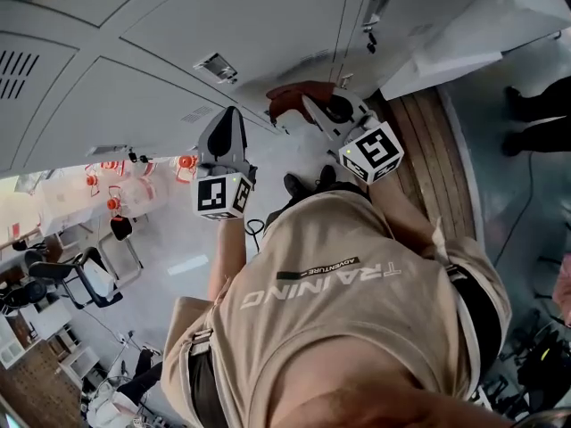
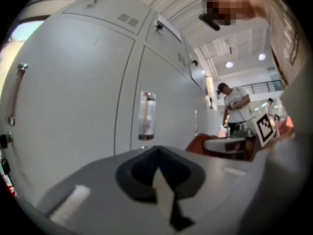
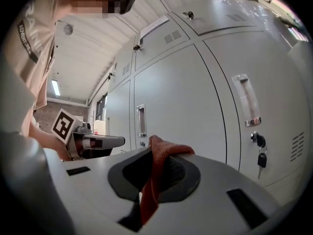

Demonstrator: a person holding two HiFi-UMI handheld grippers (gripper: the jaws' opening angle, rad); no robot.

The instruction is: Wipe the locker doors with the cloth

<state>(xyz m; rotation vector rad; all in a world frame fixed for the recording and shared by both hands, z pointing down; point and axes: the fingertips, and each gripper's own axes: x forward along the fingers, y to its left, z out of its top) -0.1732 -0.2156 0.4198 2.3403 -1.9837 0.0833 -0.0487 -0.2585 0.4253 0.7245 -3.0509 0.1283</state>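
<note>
Locker doors (image 1: 152, 114): a grey bank filling the upper part of the head view. I am bent low toward it, both tools forward.

Right tool (image 3: 150, 187): jaws clamped on the cloth (image 3: 164, 151). A red-brown fold is pinched along the seam, and a bunch stands out past the tips. In the head view that bunch sits at the door face, close to the line between two doors. Whether it touches or is just off the metal, I cannot tell.

Left tool (image 2: 160, 182): jaws closed together with nothing between them. It is held beside the right one, nose toward a neighbouring door and apart from it.

Handle (image 3: 141, 120): chrome pull on the door ahead of the right tool.

Key (image 3: 261, 159): hangs from the lock of the next door over.

Step, as I judge it: the wipe itself is in hand, with the cloth brought to the panel. The doors show nothing to tell wiped from unwiped, so I can't gauge progress.

Next move calls for pressing the bunch flat to the panel and sweeping across with the grip kept firm. I should skirt the handle and key, where the cloth could snag.
</note>
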